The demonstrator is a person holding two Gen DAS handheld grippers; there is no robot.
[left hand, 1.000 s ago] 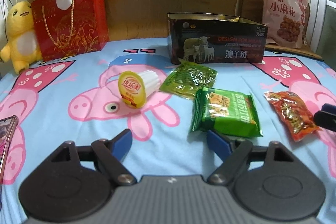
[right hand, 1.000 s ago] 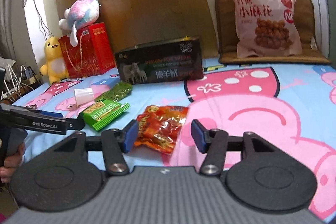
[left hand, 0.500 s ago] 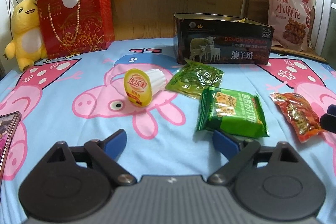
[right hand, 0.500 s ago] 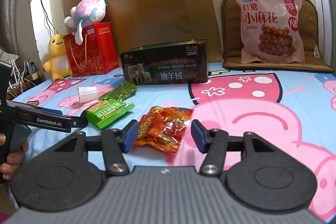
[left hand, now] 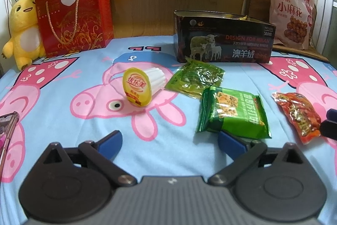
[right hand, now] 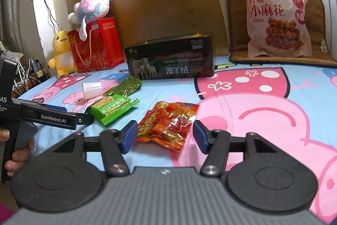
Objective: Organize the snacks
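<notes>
Left wrist view looks low across a bed covered in a blue cartoon-pig sheet (left hand: 63, 119), and the left tongs (left hand: 169, 141) are spread wide with nothing between them, their right blue pad just at the near edge of a green cracker packet (left hand: 231, 113). Beyond that packet lies a clear green snack bag (left hand: 194, 79), and to its left a jelly cup (left hand: 143, 85) rests on its side, yellow lid facing the camera. A red snack bag (left hand: 297, 115) lies to the right, well apart from the cup. From the right wrist view, the right tongs (right hand: 164, 136) are also apart, one pad on each side of the near end of that red bag, not closed on it. Behind the snacks stands an open dark tin (right hand: 170, 58) printed with sheep. A red gift box (left hand: 73, 18) and a yellow plush (left hand: 21, 31) sit at the far left, and a large pink snack bag (right hand: 278, 18) leans at the far right.
</notes>
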